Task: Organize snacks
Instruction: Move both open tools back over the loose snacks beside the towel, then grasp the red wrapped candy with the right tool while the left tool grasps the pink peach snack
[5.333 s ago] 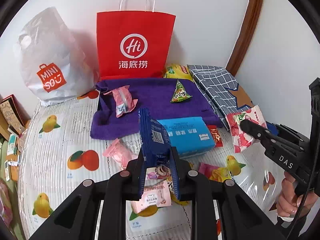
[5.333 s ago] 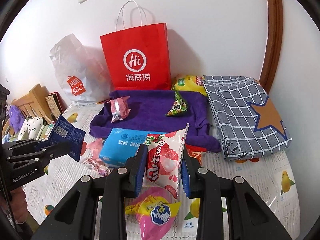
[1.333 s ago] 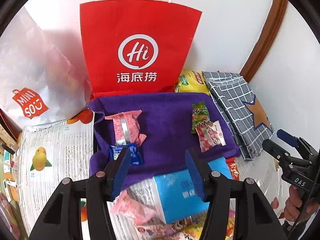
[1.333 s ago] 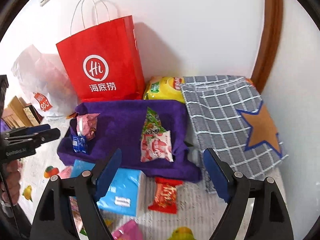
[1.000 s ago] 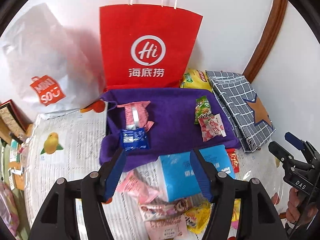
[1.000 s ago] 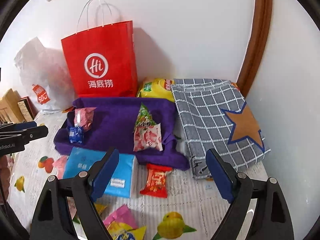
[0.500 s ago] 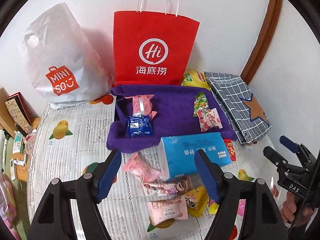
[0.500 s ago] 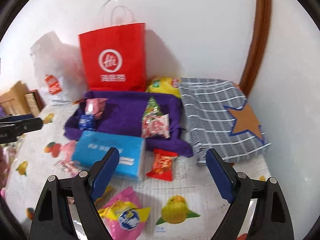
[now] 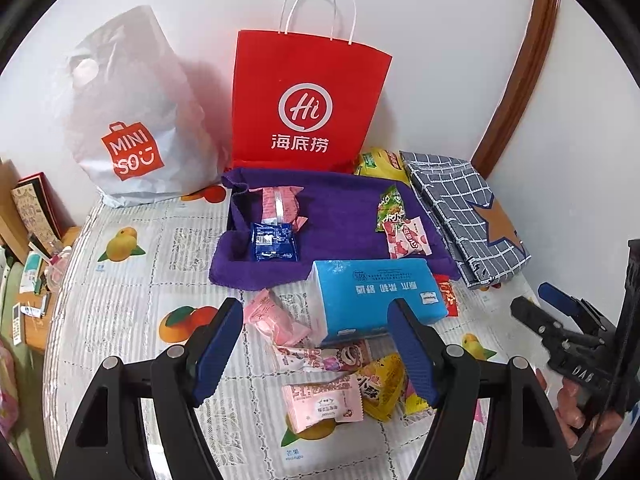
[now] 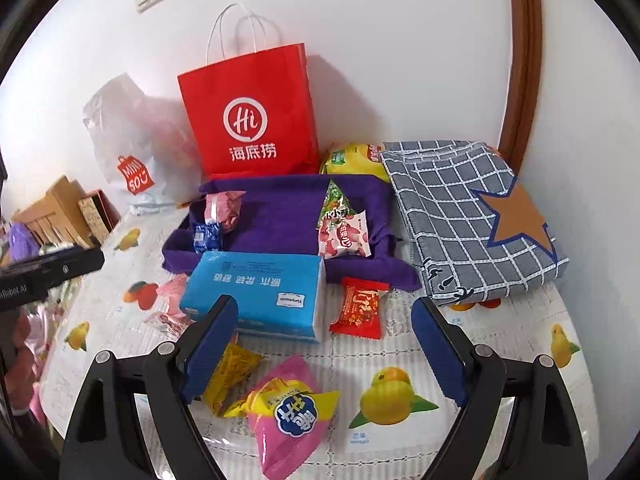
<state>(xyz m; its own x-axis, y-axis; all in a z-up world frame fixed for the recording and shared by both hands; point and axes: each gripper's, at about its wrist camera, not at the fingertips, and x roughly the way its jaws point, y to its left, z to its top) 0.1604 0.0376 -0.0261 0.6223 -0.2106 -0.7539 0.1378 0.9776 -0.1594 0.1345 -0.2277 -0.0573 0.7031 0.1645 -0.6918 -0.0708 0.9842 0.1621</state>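
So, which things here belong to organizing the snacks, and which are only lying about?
Belonging:
- purple tray
- blue packet
- strawberry packet
- red candy
- pink-yellow bag

Lying about:
- tissue box
- red paper bag
- checked cloth

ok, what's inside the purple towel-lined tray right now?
Four snacks in the purple tray: pink packet, blue packet, green packet, strawberry packet. Anything beneath them, or under the towel, is hidden.
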